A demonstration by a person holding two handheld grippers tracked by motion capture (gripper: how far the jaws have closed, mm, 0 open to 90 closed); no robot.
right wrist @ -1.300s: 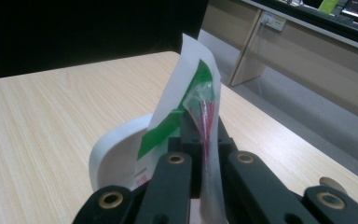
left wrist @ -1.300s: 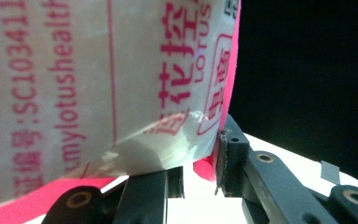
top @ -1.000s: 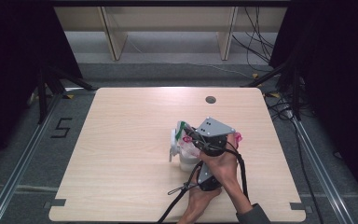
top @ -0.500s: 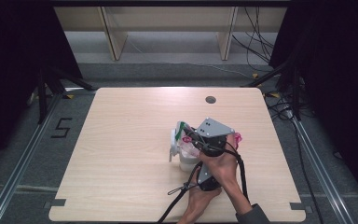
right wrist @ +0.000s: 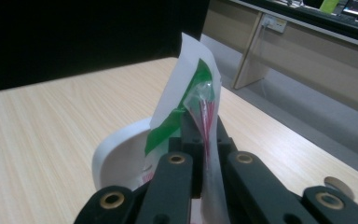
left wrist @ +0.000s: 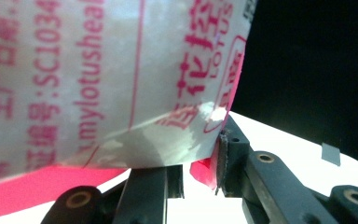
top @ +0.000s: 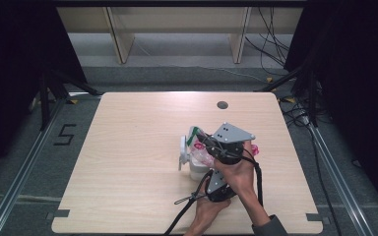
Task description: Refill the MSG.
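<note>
Both grippers hold a plastic bag [top: 203,153] over a white tub [top: 195,165], right gripper [right wrist: 200,140] clamped on its edge, left gripper [left wrist: 200,175] seemingly pinching it; next, pull apart.

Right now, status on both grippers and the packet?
Right gripper shut on clear packet. Left gripper shut on its printed lower part. White container beneath. Nothing in the way.

hand-held gripper [right wrist: 200,126]: clamped on plastic packet [right wrist: 205,107] | white bowl [right wrist: 116,158] behind | wooden table [right wrist: 51,121]
</note>
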